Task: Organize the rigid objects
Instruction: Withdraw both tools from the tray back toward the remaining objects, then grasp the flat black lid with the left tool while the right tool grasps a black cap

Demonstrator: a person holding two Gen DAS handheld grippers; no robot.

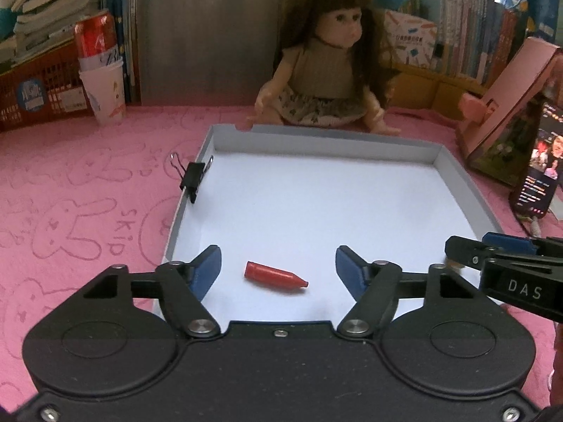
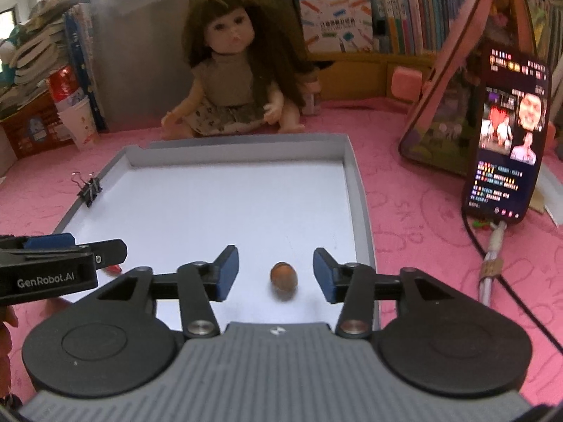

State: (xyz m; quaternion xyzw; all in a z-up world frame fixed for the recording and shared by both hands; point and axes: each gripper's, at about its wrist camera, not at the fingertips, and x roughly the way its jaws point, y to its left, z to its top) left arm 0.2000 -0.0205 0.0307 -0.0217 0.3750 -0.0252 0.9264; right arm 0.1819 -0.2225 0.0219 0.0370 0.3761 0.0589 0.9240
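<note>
With both items lying loose on the white floor of the tray [image 1: 436, 154], each hand-held gripper stands open and empty — left hand-held gripper [image 1: 278, 269] straddles the red crayon tip [image 1: 274, 274], right hand-held gripper [image 2: 276, 270] the brown nut [image 2: 284, 277] — looks like drop-off.

red crayon tip [image 1: 274, 274]: lying flat, point toward right, near edge of tray [image 1: 352, 140] floor
brown nut [image 2: 283, 276]: probably an acorn, blurred; tray floor, near-right corner
binder clip [image 1: 191, 176]: black, clamped on tray's left wall

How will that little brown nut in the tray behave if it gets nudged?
The nut looks rounded and egg-shaped, so it would probably roll or wobble on the smooth tray floor. It seems hard and light, so stiff but likely skittish. The raised rim should stop it.
</note>
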